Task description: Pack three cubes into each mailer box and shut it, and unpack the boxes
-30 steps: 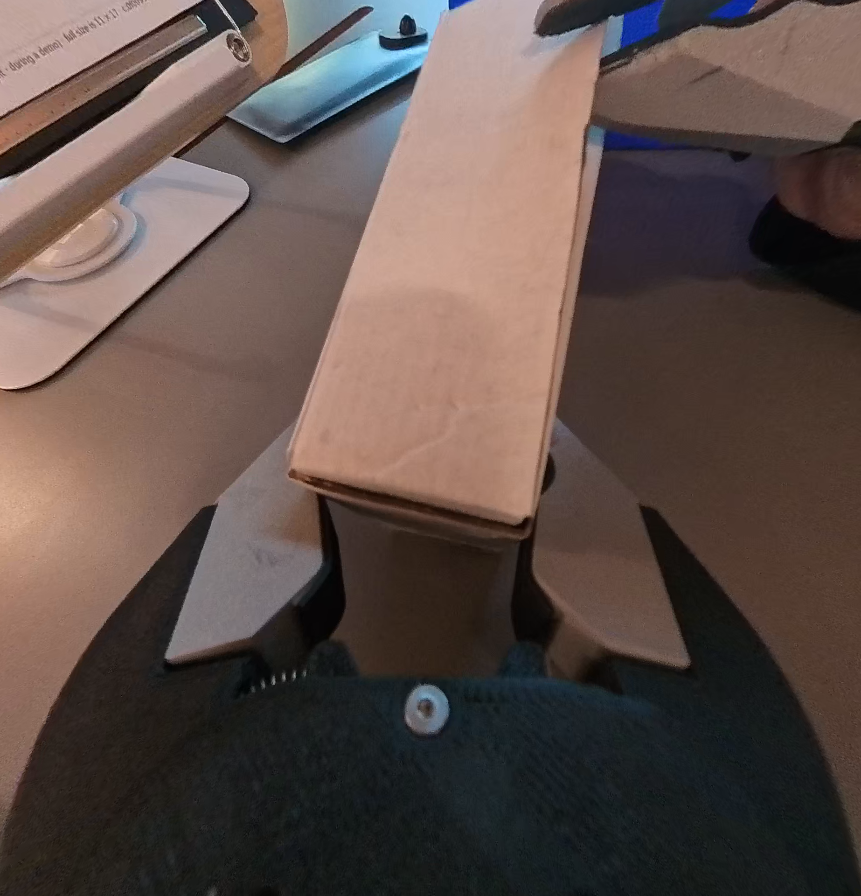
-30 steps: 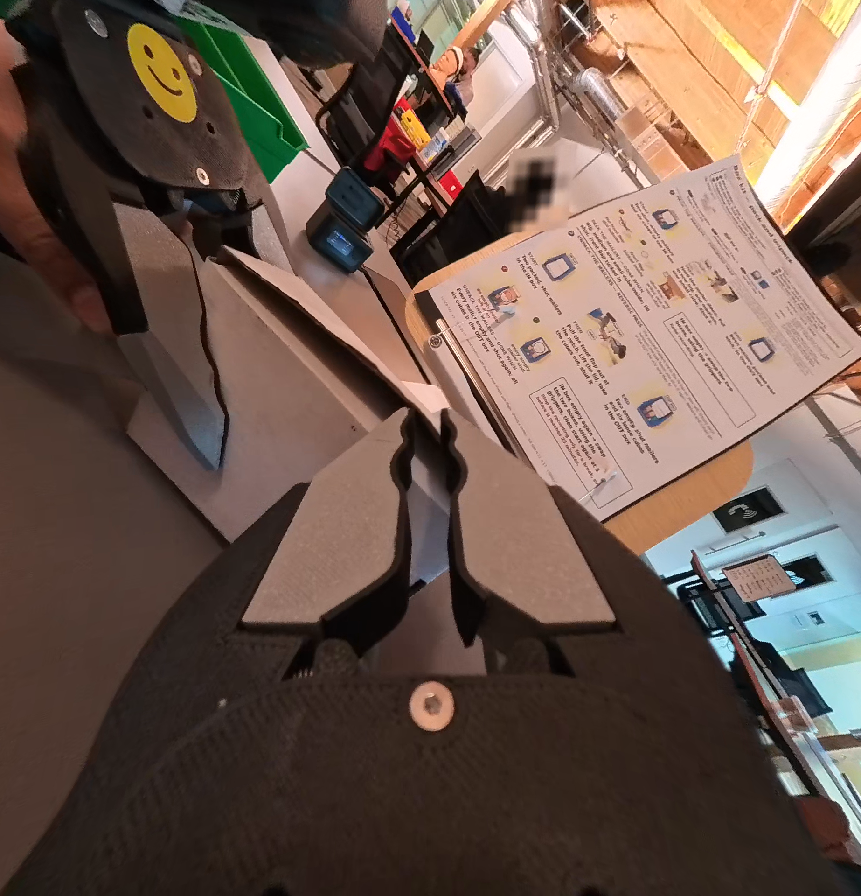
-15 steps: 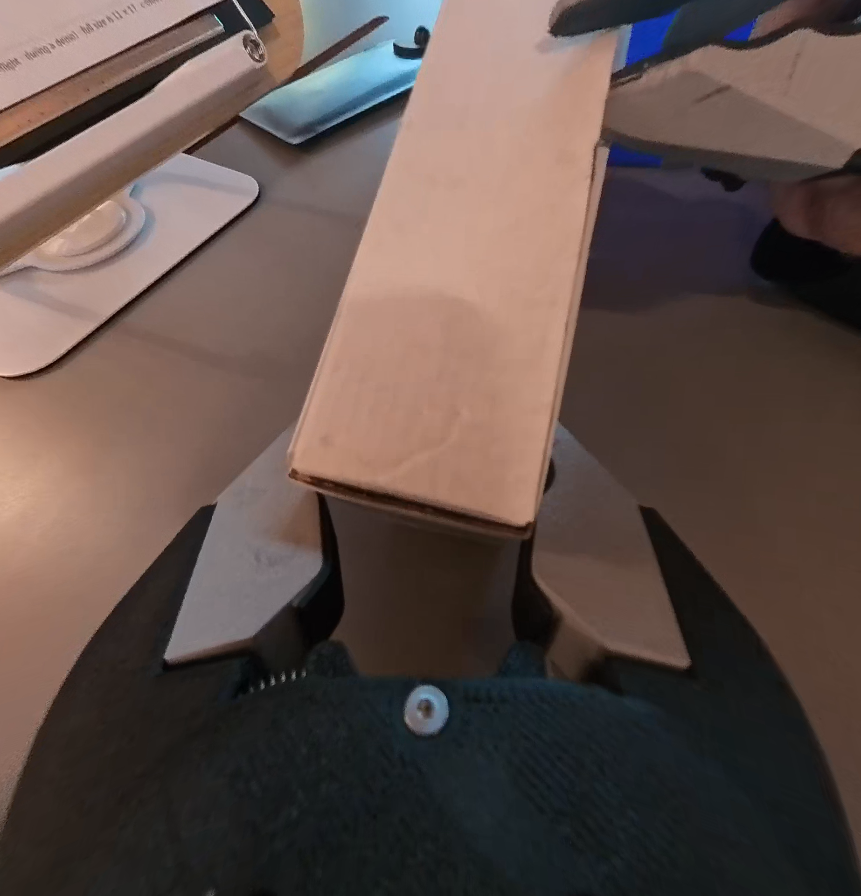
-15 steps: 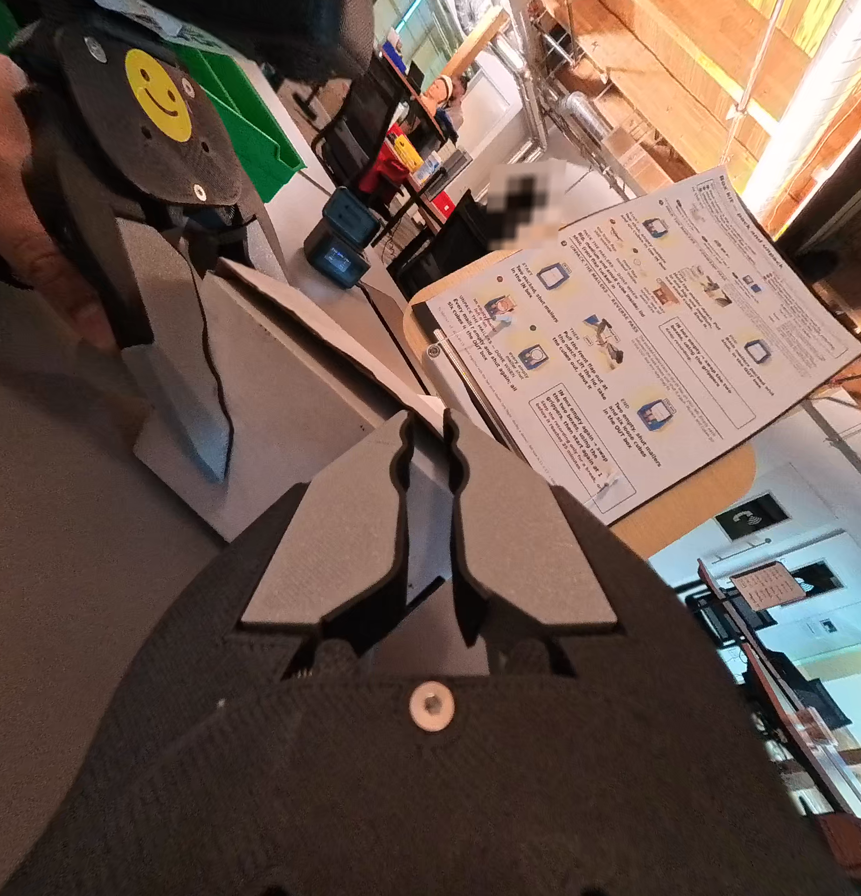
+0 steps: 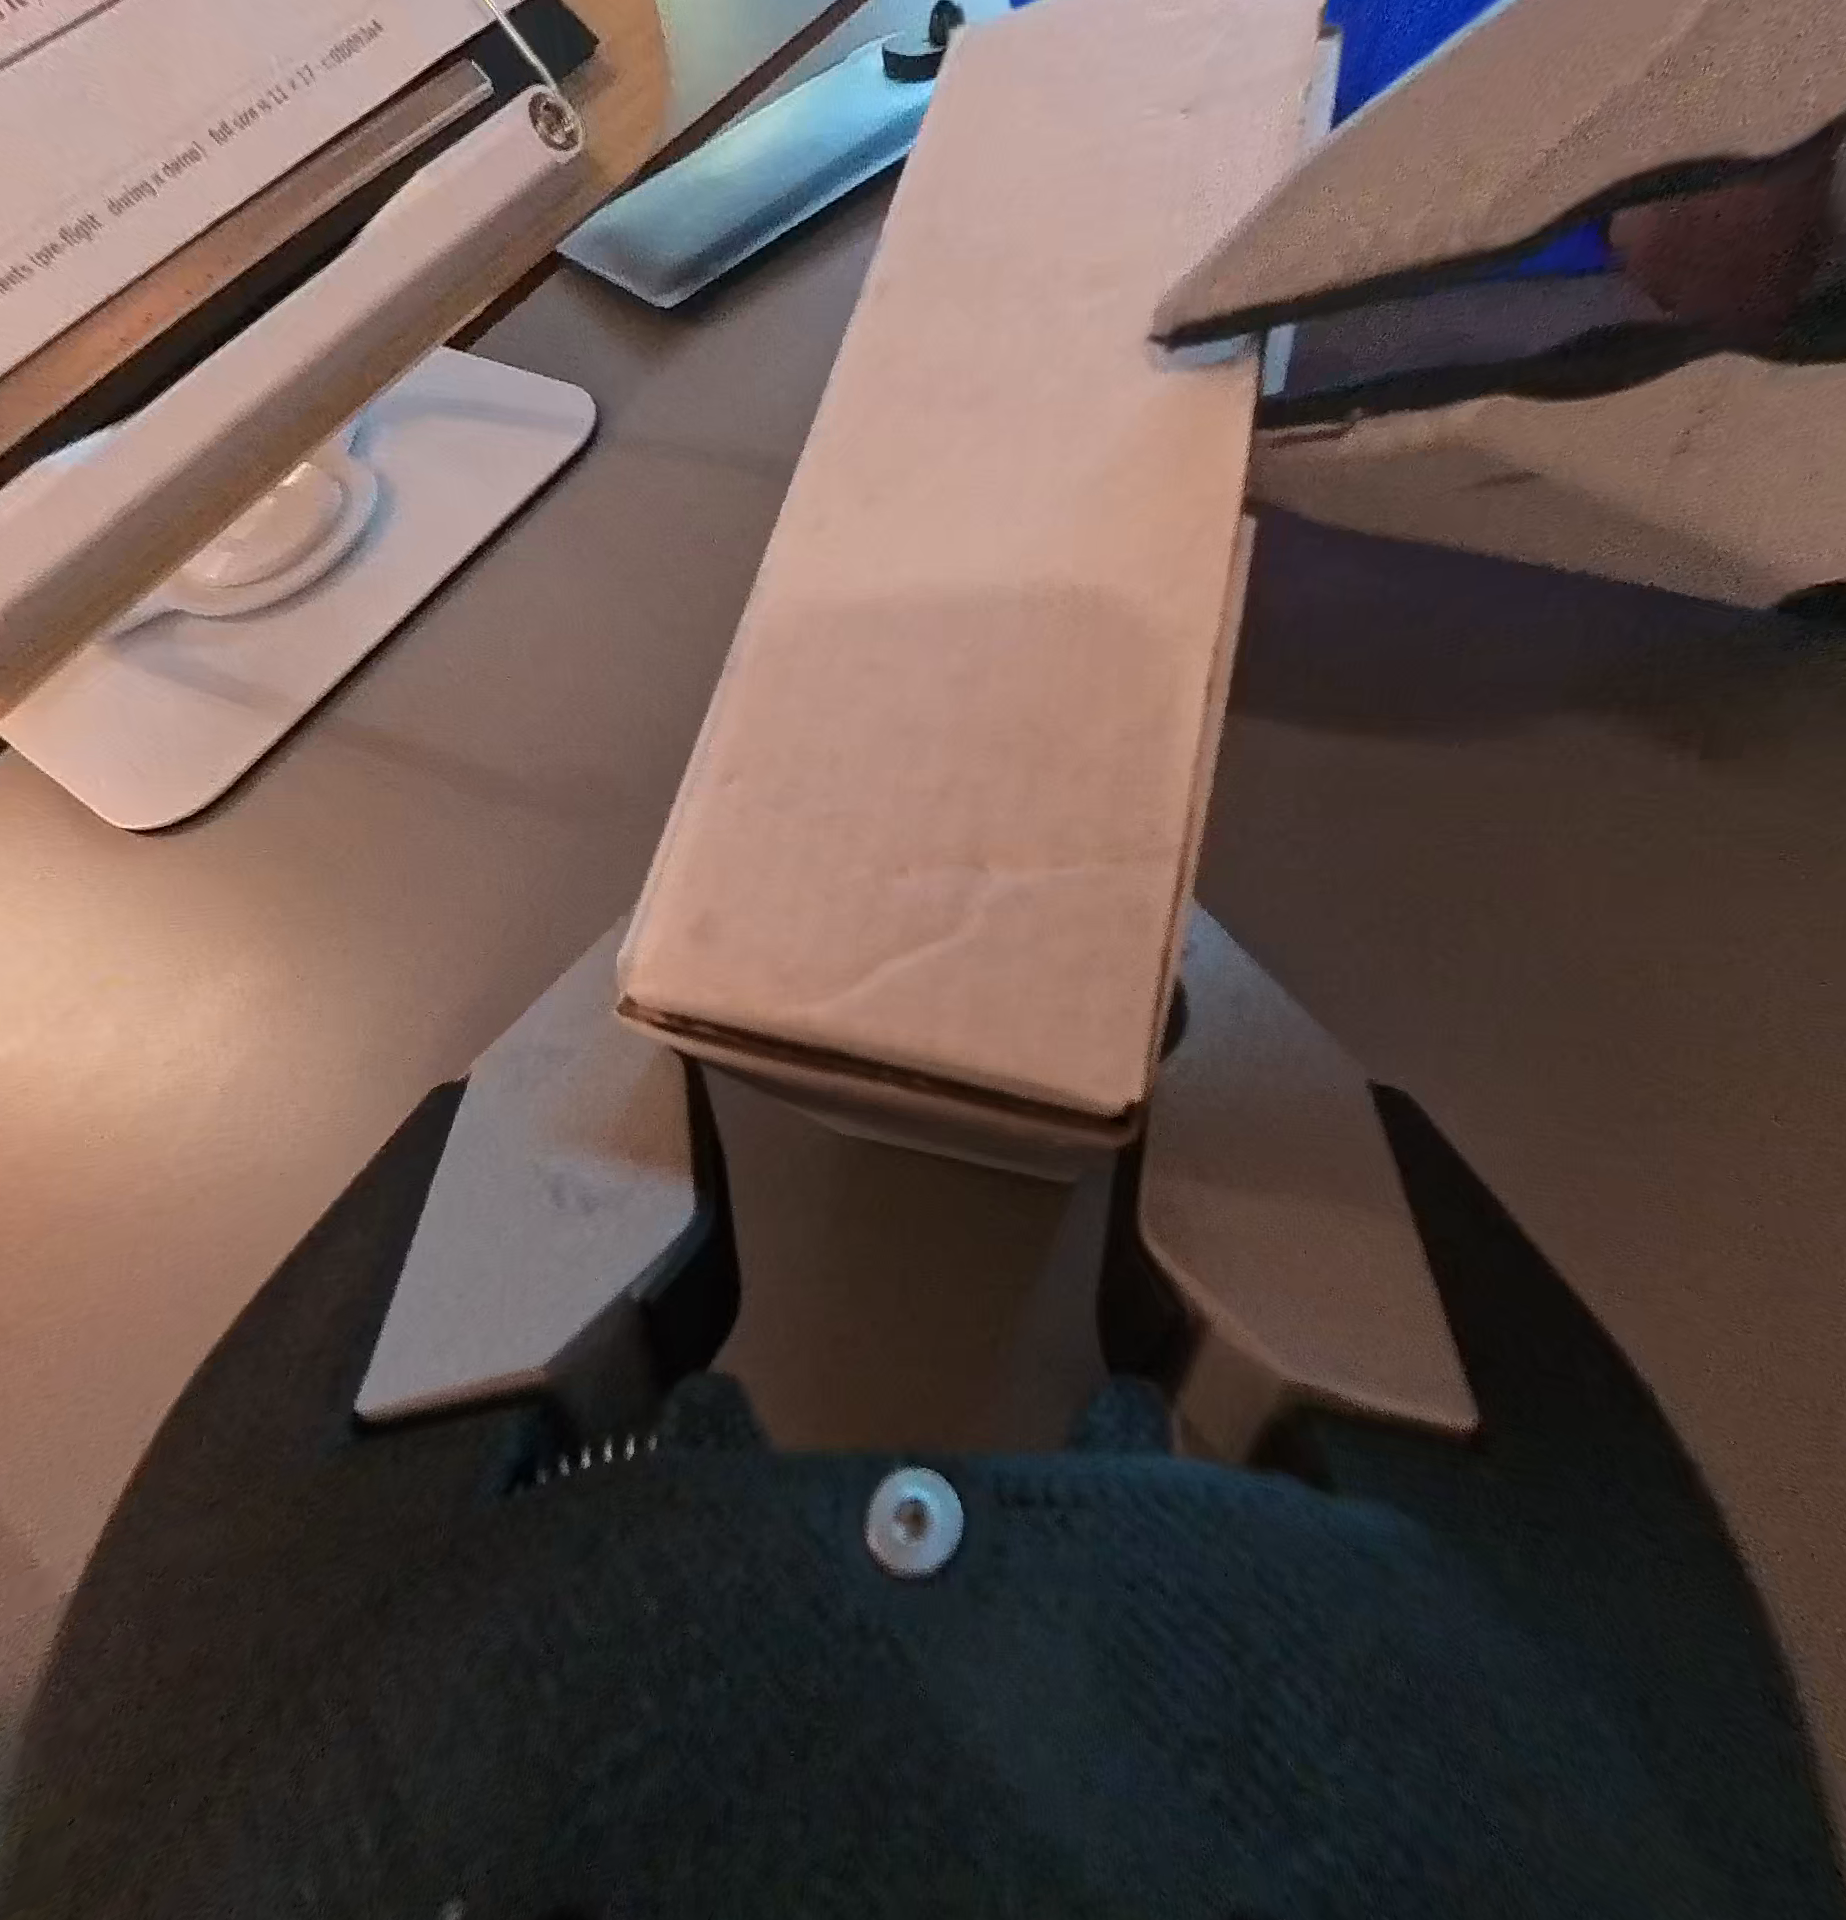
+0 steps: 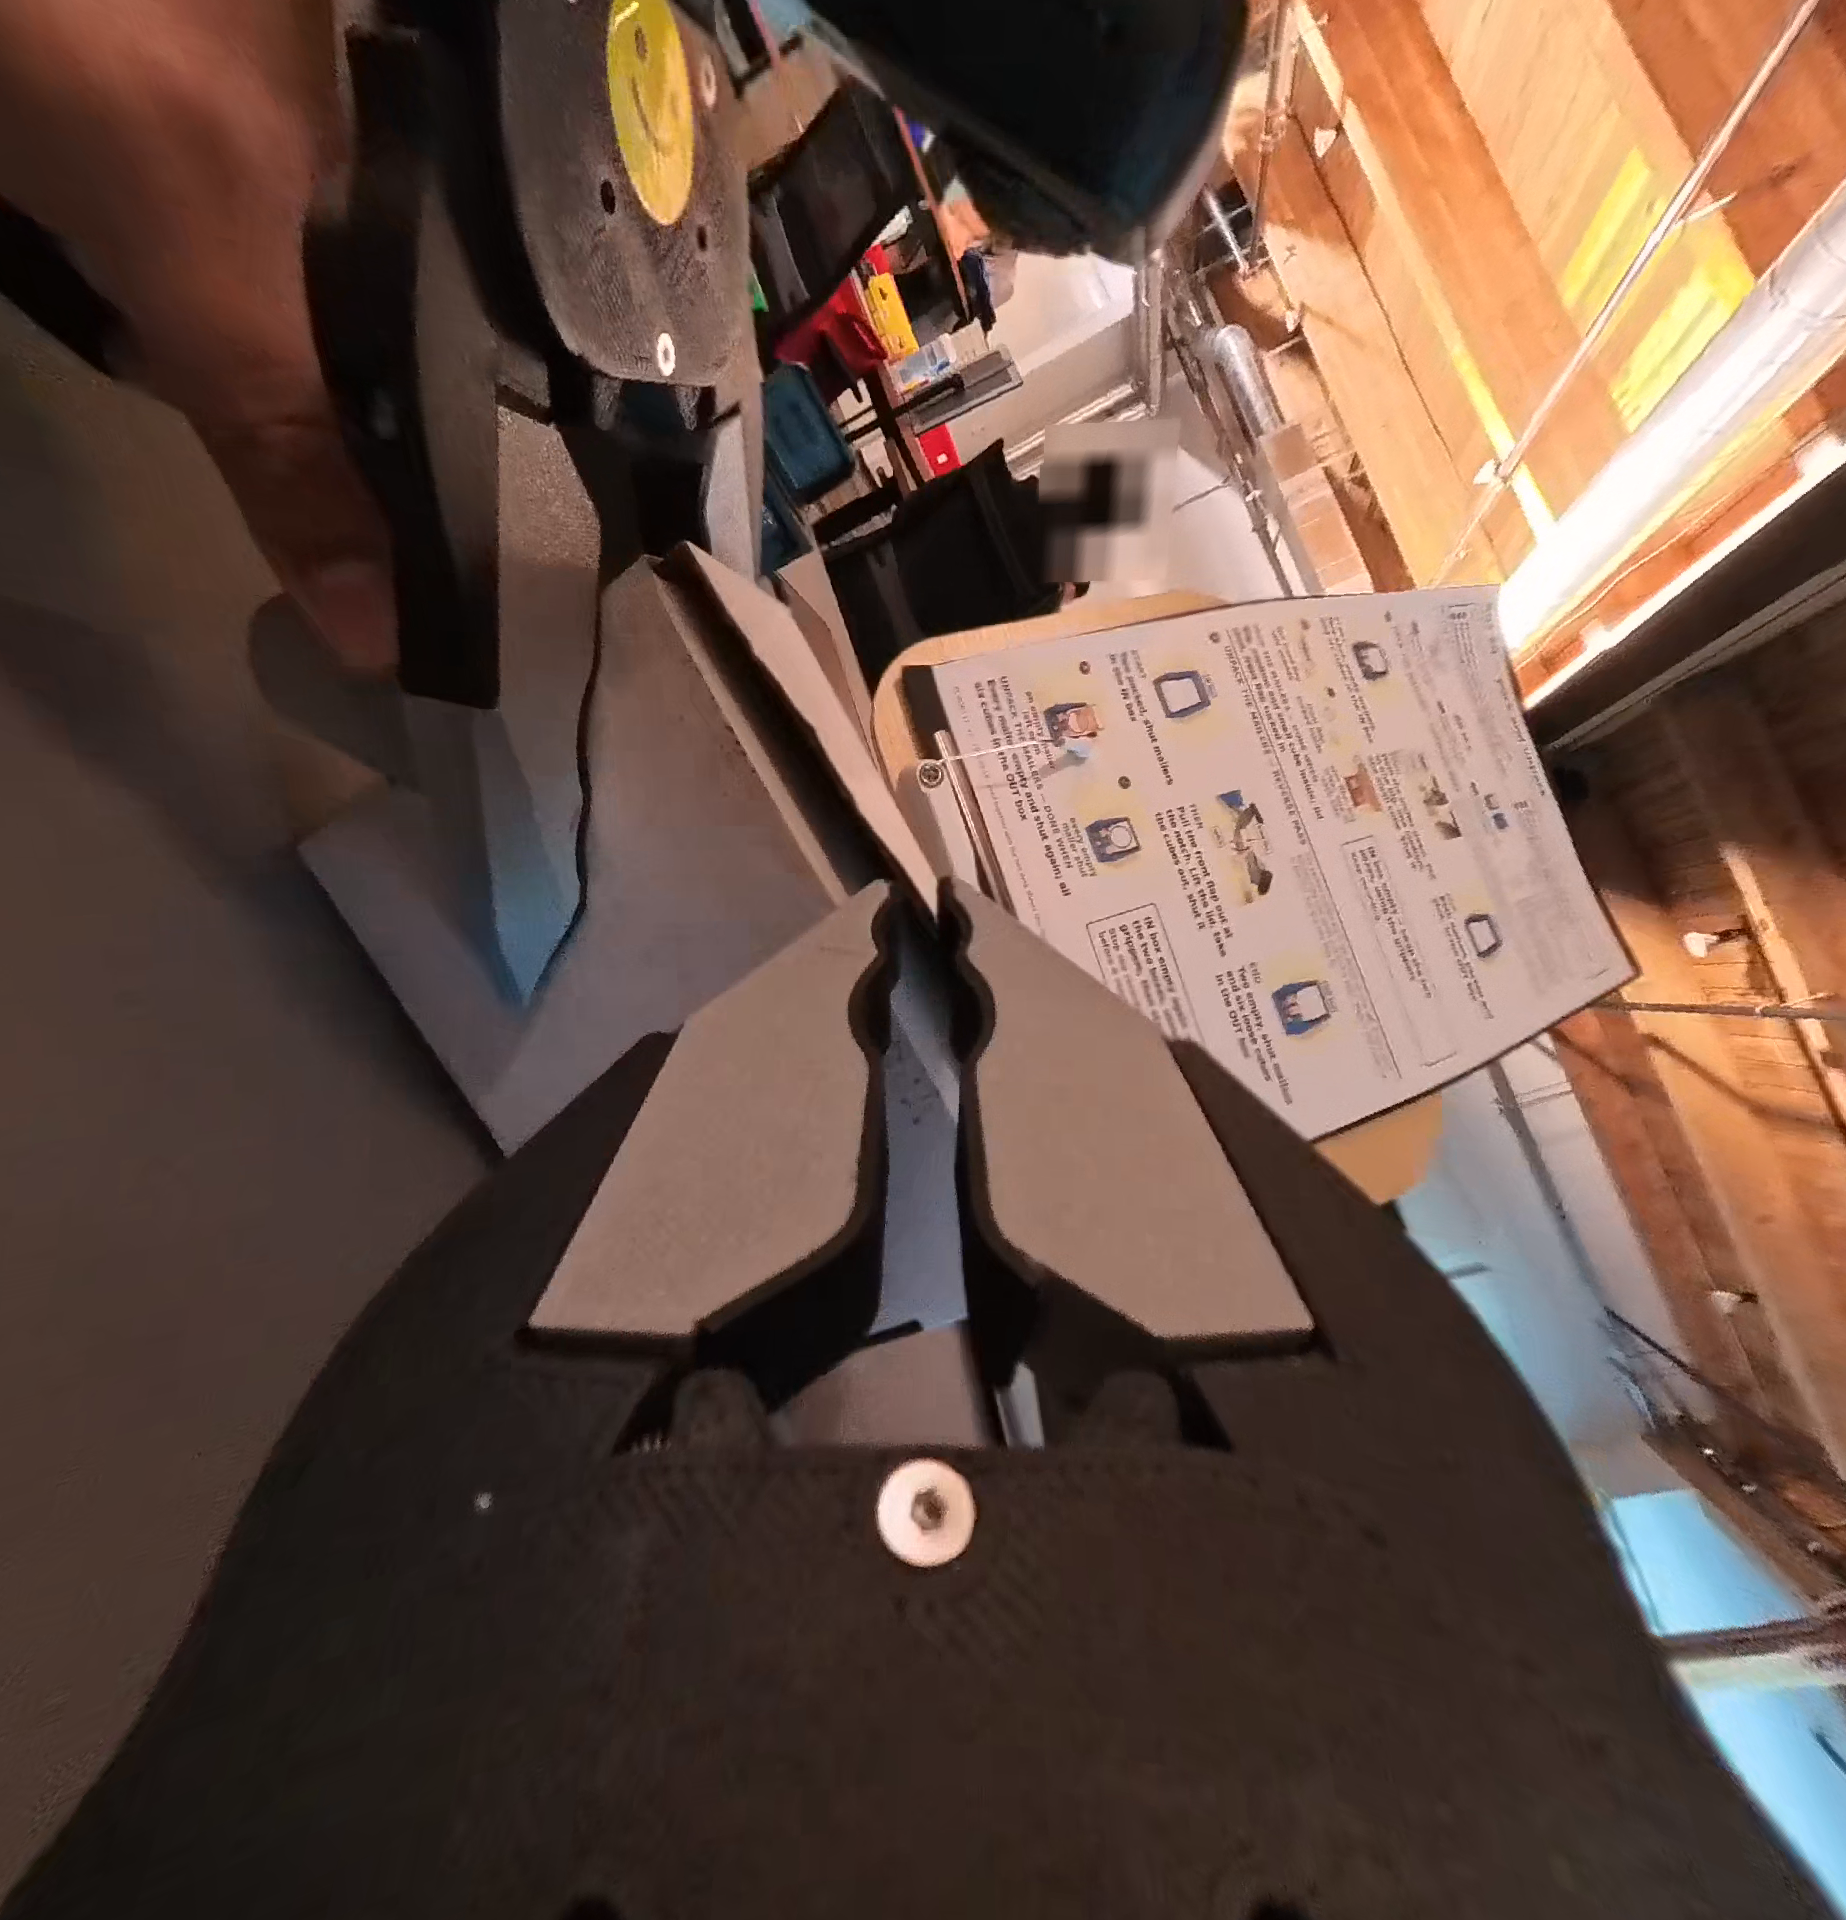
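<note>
Frankly, the risk I see is the cardboard itself. The left gripper (image 5: pixel 914 1143) has its fingers spread about the width of the mailer box (image 5: pixel 960 665) and clamps its near end, so the box juts away from it, held above the grey table (image 5: pixel 1521 935). The right gripper (image 6: pixel 924 925) is nearly closed, its tips pinching a thin cardboard edge, which I take to be the lid flap (image 6: pixel 794 717) of that same box. From the left wrist view that flap (image 5: pixel 1521 156) stands raised at the far right, so the box looks partly open. If the two grippers pull against each other at an angle, the flap could crease or tear at the fold, or slip from the pinch and spring back. The left grip sits at one end only, so the box could swing or twist out of the fingers under any sideways load. If cubes are inside, tipping the box could let them slide and tumble out. As for contents, I cannot tell: the inside of the box is hidden in both views, and no cubes show anywhere. Something blue peeks out behind the flap, too little to name. At the far left a white stand (image 5: pixel 275 582) holds an instruction sheet (image 6: pixel 1262 862), near enough that a swing of the box might knock it.
</note>
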